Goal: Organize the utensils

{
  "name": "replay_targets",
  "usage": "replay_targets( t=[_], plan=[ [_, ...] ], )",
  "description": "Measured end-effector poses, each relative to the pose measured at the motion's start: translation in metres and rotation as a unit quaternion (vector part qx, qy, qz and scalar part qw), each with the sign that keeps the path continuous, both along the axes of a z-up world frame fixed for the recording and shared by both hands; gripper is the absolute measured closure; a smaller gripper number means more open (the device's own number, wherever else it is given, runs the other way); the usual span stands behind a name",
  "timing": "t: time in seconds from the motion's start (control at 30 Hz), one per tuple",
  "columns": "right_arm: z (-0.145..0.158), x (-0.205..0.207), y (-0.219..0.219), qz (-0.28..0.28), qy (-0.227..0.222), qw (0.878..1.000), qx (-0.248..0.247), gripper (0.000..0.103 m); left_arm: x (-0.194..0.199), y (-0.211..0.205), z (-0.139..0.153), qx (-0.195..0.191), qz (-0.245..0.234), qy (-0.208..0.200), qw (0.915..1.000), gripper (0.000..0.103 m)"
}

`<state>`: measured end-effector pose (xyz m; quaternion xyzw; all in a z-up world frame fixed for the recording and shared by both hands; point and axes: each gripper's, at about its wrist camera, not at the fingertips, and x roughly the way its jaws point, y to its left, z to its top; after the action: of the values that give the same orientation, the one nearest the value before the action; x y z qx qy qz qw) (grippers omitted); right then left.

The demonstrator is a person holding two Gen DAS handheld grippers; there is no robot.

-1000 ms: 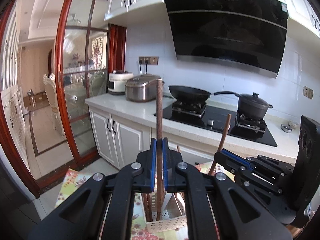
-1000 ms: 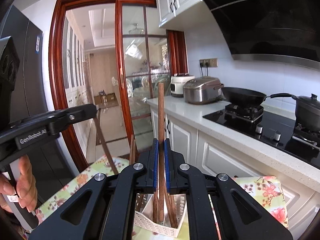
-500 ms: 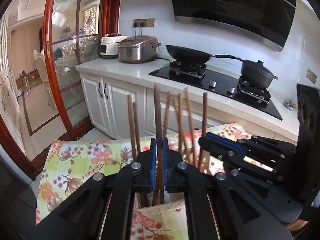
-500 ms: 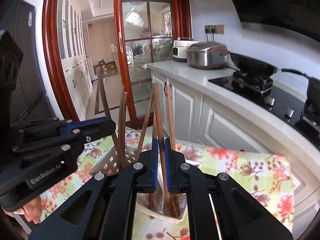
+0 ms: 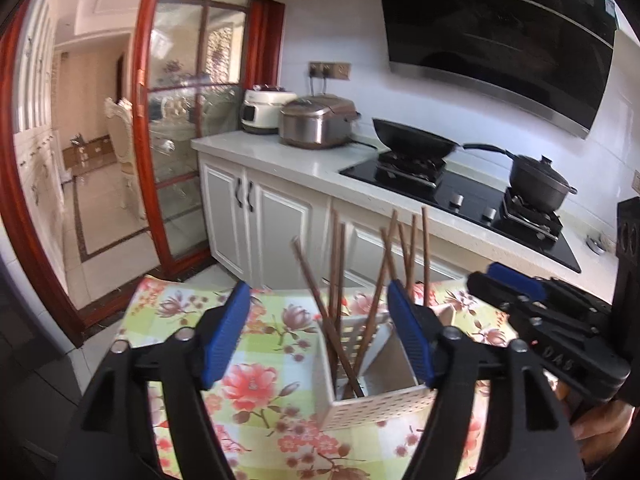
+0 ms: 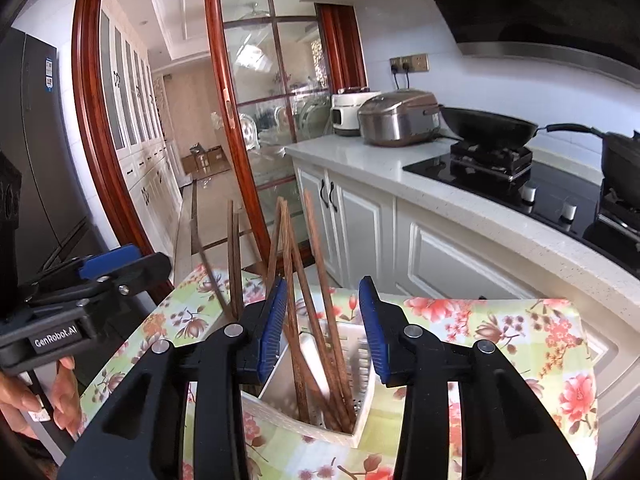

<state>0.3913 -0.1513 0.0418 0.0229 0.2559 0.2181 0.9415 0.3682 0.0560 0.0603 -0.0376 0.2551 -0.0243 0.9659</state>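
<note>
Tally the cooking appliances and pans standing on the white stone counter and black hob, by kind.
Electric cookers: 2 (white round cooker, brushed-steel cooker)
Black wok: 1
Black lidded pot: 1
Total: 4

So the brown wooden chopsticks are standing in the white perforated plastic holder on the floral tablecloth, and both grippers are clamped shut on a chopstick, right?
Not quite. The brown wooden chopsticks do stand in the white perforated plastic holder on the floral tablecloth, but neither gripper is clamped: both wrist views show the left gripper and right gripper opening, pads clear of the chopsticks.
</note>
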Motion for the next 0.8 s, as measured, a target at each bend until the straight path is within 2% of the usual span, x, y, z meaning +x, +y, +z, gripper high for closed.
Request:
replay_targets(
  t=[0.1, 0.2, 0.33, 0.4, 0.43, 0.5, 0.63, 0.8],
  plan=[
    [0.008, -0.009, -0.007, -0.004, -0.008, 1.000, 0.005, 0.065, -0.021, 0.006, 0.011, 0.004, 0.022, -0.027, 0.9994, 0.012],
    [0.014, -0.020, -0.014, -0.009, -0.018, 1.000, 0.007, 0.058, -0.045, 0.014, 0.021, 0.012, 0.045, -0.054, 0.9974, 0.005],
    [0.019, -0.039, -0.025, -0.010, -0.026, 0.999, 0.020, 0.057, -0.075, 0.017, 0.030, 0.015, 0.060, -0.073, 0.9954, 0.005],
    [0.019, -0.054, -0.028, -0.011, -0.035, 0.999, 0.025, 0.049, -0.089, 0.017, 0.030, 0.018, 0.065, -0.081, 0.9944, 0.005],
    [0.019, -0.060, -0.029, -0.011, -0.039, 0.999, 0.025, 0.043, -0.099, 0.016, 0.030, 0.023, 0.068, -0.087, 0.9936, 0.005],
    [0.018, -0.077, -0.030, -0.012, -0.053, 0.998, 0.024, 0.038, -0.116, 0.013, 0.028, 0.028, 0.074, -0.099, 0.9919, 0.005],
    [0.011, -0.111, -0.033, -0.015, -0.068, 0.997, 0.023, 0.023, -0.144, 0.008, 0.018, 0.024, 0.068, -0.115, 0.9908, 0.005],
    [0.000, -0.146, -0.044, -0.023, -0.080, 0.996, 0.027, 0.018, -0.168, -0.003, 0.001, 0.038, 0.064, -0.109, 0.9912, 0.005]
  ],
)
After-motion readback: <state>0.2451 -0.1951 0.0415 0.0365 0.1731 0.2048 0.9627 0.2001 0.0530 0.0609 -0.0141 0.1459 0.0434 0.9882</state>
